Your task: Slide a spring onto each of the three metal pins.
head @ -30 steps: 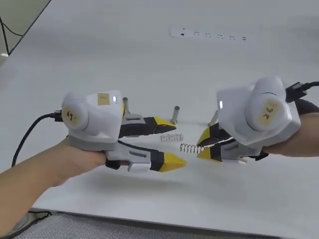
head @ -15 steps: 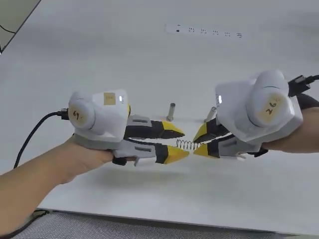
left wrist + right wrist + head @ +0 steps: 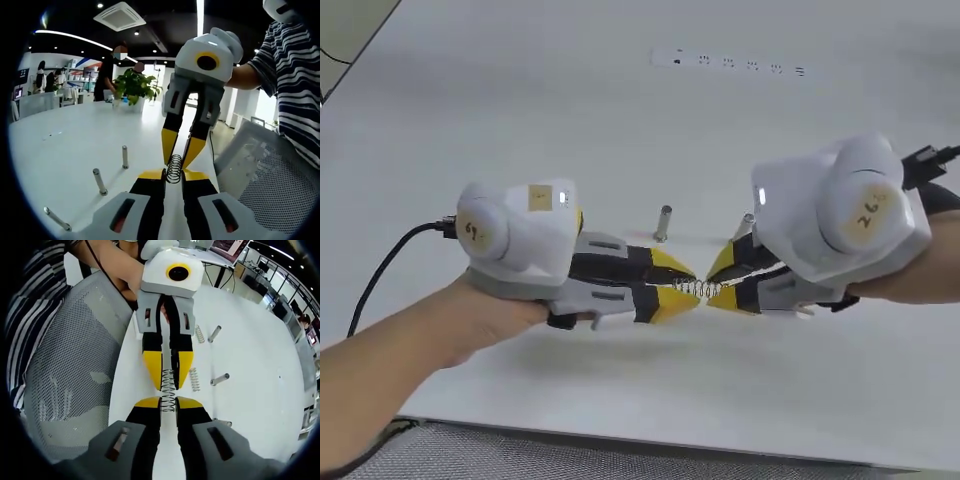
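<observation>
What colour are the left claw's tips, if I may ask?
Yellow; the left claw, on the spring, shows best in right gripper view.

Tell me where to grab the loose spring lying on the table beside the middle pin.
Grip the loose spring across its middle coils, coming down from above with the fingers on its two long sides. It lies flat on its side on the table, so only those sides likely offer a hold. The pin stands close beside it, so lower carefully.
</observation>
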